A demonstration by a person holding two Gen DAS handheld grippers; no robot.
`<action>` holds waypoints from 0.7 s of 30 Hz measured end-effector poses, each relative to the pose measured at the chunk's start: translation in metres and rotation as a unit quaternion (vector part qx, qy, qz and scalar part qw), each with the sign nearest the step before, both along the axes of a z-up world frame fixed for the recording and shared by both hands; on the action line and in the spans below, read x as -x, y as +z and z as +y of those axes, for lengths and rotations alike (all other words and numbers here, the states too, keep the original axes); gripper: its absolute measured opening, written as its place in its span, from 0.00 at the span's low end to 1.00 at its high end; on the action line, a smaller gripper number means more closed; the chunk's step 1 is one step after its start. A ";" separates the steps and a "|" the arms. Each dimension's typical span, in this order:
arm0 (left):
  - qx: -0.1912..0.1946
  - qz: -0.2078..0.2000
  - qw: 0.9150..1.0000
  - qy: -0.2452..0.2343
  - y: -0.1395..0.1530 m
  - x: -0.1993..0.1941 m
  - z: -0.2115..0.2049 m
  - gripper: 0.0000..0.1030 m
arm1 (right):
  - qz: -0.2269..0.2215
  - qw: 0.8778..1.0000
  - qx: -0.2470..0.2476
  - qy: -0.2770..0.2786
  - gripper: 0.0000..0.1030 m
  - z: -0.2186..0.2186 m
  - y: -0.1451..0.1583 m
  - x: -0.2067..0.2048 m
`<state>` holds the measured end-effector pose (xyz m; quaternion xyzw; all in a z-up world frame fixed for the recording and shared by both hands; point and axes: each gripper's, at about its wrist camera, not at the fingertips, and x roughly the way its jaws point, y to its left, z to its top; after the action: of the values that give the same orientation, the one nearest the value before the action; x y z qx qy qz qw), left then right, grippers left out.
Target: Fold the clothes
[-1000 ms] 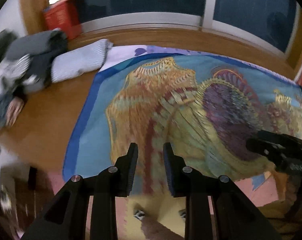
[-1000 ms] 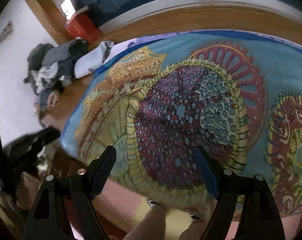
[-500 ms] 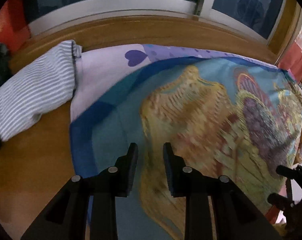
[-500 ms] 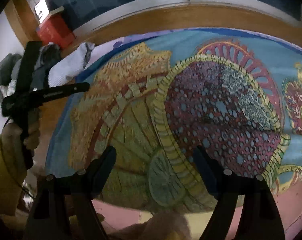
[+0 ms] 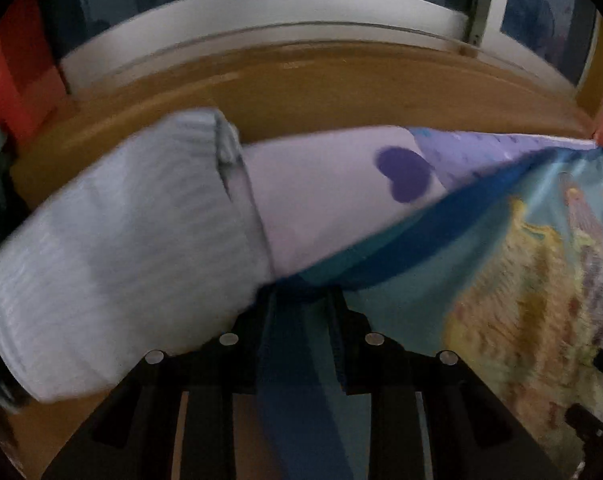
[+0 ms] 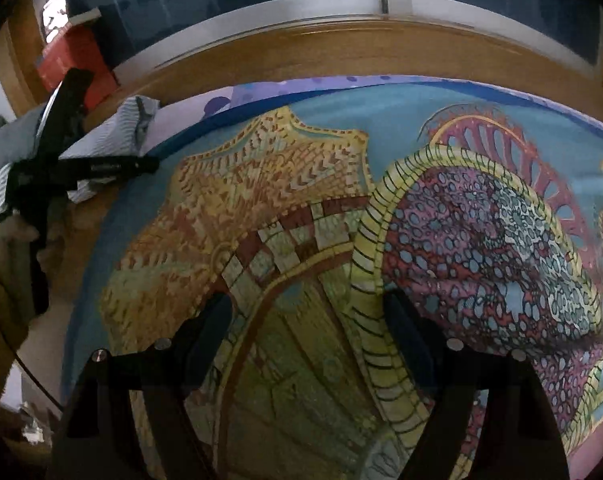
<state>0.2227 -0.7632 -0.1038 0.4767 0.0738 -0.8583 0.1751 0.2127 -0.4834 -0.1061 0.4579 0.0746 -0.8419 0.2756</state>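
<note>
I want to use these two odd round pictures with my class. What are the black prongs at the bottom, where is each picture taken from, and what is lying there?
No robot here: a person holds a hand-held gripper in each hand, and each carries a wide-angle camera looking along its two black fingers.

The left camera's picture shows the left hand-held gripper at the blue edge of a colourful patterned cloth. The edge runs between its fingers; whether they pinch it is hidden. Beside it lie a folded striped garment and a white sheet with a purple heart.

The right camera's picture shows the right hand-held gripper, fingers wide apart with the cloth draped over them. The other gripper appears at its left. Everything rests on a wooden surface by a window.
</note>
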 end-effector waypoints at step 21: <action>-0.100 0.028 0.963 -0.248 0.029 -0.137 0.017 0.27 | 0.094 0.986 -0.047 -0.129 0.78 -0.048 0.034 -0.200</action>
<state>0.3600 -0.7459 -0.0747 0.4706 0.0433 -0.8762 -0.0941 0.4129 -0.5310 -0.0724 0.3952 0.0796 -0.9052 0.1343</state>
